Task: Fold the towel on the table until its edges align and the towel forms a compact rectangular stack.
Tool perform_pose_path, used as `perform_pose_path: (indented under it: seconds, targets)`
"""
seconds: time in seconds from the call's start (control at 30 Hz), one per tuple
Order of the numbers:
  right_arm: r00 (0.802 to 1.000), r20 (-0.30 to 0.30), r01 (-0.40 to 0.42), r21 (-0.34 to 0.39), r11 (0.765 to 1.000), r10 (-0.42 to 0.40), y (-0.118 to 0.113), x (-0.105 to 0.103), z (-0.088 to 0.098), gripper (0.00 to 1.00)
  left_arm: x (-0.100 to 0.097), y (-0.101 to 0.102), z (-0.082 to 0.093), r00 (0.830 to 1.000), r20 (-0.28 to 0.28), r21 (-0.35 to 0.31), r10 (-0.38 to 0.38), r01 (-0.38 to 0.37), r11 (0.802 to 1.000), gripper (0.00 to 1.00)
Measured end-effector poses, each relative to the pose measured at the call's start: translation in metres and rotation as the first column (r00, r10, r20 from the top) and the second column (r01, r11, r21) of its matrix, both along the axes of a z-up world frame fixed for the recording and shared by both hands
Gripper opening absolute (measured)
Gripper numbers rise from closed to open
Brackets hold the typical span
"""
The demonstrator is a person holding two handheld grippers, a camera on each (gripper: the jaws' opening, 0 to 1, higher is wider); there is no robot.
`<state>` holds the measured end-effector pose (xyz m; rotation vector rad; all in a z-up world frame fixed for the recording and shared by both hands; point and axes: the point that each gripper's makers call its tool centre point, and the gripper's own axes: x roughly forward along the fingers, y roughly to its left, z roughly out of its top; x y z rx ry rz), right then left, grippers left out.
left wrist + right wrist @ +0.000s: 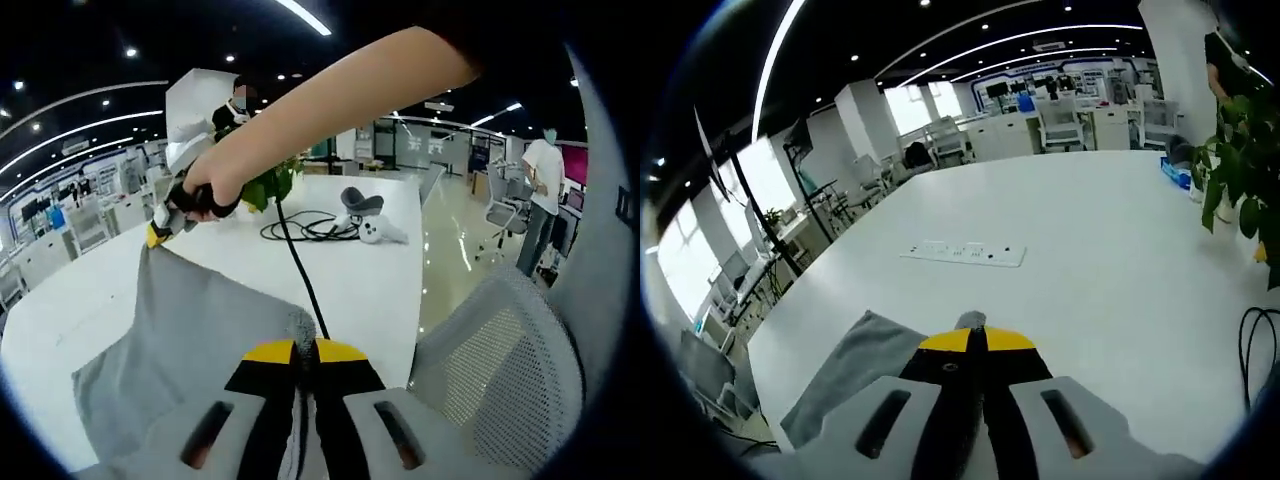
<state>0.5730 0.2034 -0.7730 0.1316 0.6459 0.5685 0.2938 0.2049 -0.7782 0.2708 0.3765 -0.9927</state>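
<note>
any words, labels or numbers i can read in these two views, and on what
None can be read.
Wall screens beyond the white table: lit, too small to read.
Grey towel, white strip of sockets, white headset: no print visible.

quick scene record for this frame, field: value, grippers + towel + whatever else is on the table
surface: white table
towel: grey towel, lifted off the table, stretched between the two grippers
left gripper: left gripper, jaws shut on a towel corner
right gripper: right gripper, held in a hand, jaws shut on the far towel corner
cable: black cable, coiled on the table past the towel
controller: white and grey controller, beside the coil
plant: green plant at the table edge
power strip: white power strip, flat on the table
chair: white mesh chair beside the table
</note>
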Motion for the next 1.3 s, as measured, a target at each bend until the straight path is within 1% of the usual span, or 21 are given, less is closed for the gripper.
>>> perform_pose_path:
  seconds: [0.17, 0.23, 0.3, 0.4, 0.5, 0.63, 0.9, 0.97, 1.07, 1.17, 1.3]
  targets:
    - [1.0, 0.003, -0.003, 0.002, 1.0, 0.003, 0.014, -0.001, 0.006, 0.0, -0.003, 0.021, 0.004, 0.999, -0.007, -0.023, 0.049, -0.049, 0.999, 0.06]
    - [1.0, 0.004, -0.014, -0.004, 1.0, 0.014, 0.024, 0.0, 0.007, 0.0, -0.002, 0.03, 0.002, 0.997, -0.022, -0.033, 0.079, -0.079, 0.996, 0.06]
    - [1.0, 0.002, -0.023, -0.011, 1.0, 0.023, 0.031, 0.0, 0.007, 0.0, -0.002, 0.037, -0.002, 0.994, -0.035, -0.024, 0.1, -0.101, 0.995, 0.06]
    - [0.999, 0.004, -0.031, -0.018, 0.999, 0.032, 0.041, 0.0, 0.007, 0.0, -0.003, 0.049, -0.002, 0.991, -0.043, -0.032, 0.126, -0.128, 0.991, 0.06]
    - [0.999, 0.019, -0.05, -0.059, 0.997, 0.051, 0.049, 0.001, 0.008, 0.0, -0.005, 0.062, -0.003, 0.986, -0.054, -0.036, 0.155, -0.157, 0.987, 0.06]
    - [0.998, 0.021, -0.062, -0.055, 0.997, 0.063, 0.063, 0.0, 0.01, 0.0, -0.006, 0.078, -0.009, 0.977, -0.093, -0.044, 0.189, -0.194, 0.98, 0.06]
    - [0.995, 0.043, -0.086, -0.063, 0.994, 0.089, 0.092, 0.0, 0.015, 0.0, -0.008, 0.102, -0.009, 0.966, -0.119, -0.055, 0.228, -0.236, 0.97, 0.06]
    - [0.995, 0.041, -0.086, -0.054, 0.995, 0.089, 0.098, 0.001, 0.014, 0.0, -0.008, 0.109, -0.01, 0.964, -0.128, -0.053, 0.232, -0.24, 0.969, 0.05]
    - [0.995, 0.04, -0.091, -0.05, 0.995, 0.093, 0.108, 0.0, 0.014, 0.0, -0.01, 0.121, -0.014, 0.96, -0.149, -0.048, 0.238, -0.247, 0.968, 0.05]
    - [0.993, 0.057, -0.1, -0.079, 0.992, 0.105, 0.114, -0.001, 0.016, 0.0, -0.01, 0.13, -0.018, 0.956, -0.163, -0.055, 0.245, -0.256, 0.965, 0.05]
    - [0.992, 0.062, -0.101, -0.069, 0.993, 0.105, 0.123, 0.008, 0.015, 0.0, -0.011, 0.149, -0.024, 0.944, -0.192, -0.051, 0.267, -0.282, 0.958, 0.05]
